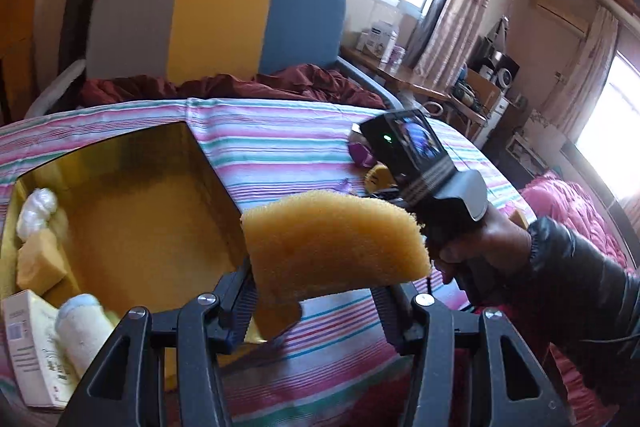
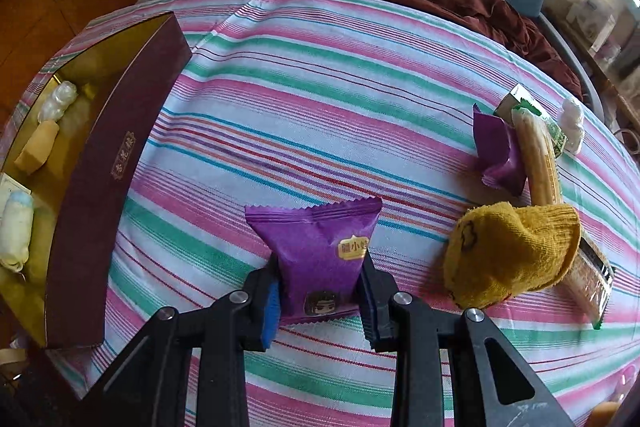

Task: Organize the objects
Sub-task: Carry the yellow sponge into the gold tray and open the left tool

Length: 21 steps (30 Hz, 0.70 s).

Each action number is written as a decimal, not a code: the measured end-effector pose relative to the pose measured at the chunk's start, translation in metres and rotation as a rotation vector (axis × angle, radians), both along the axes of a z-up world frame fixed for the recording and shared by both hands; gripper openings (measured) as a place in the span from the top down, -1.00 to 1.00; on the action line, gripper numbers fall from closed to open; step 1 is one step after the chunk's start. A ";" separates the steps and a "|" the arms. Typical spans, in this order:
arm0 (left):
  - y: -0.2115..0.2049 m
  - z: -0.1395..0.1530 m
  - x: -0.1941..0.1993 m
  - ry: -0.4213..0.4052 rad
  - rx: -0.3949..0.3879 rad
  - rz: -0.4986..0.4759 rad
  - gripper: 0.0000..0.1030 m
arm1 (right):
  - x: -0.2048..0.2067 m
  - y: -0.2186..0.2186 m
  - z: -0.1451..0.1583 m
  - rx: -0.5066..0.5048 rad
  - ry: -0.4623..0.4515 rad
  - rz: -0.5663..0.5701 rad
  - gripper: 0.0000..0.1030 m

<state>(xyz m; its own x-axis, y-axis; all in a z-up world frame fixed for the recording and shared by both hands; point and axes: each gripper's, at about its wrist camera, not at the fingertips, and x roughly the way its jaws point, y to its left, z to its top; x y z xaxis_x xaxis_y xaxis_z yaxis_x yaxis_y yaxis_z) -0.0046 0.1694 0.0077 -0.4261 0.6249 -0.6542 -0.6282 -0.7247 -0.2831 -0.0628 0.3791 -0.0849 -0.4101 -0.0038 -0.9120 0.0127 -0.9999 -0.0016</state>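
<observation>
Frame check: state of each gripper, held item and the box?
Left hand-held gripper: shut on sponge.
Sponge: held aloft, bent, beside the box.
Right hand-held gripper: shut on purple packet.
Purple packet: gripped, upright.
Box: open, partly filled.
Yellow sock: loose on the bed.
</observation>
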 end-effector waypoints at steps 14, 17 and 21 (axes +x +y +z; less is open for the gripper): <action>-0.121 -0.014 -0.092 -0.163 -0.051 0.339 -0.03 | -0.013 0.000 -0.005 0.054 0.012 0.030 0.37; -0.127 -0.022 -0.111 -0.201 -0.078 0.355 -0.03 | -0.010 0.000 -0.004 0.061 0.013 0.032 0.37; -0.123 -0.031 -0.135 -0.226 -0.136 0.342 -0.03 | -0.008 -0.001 -0.003 0.067 0.013 0.034 0.37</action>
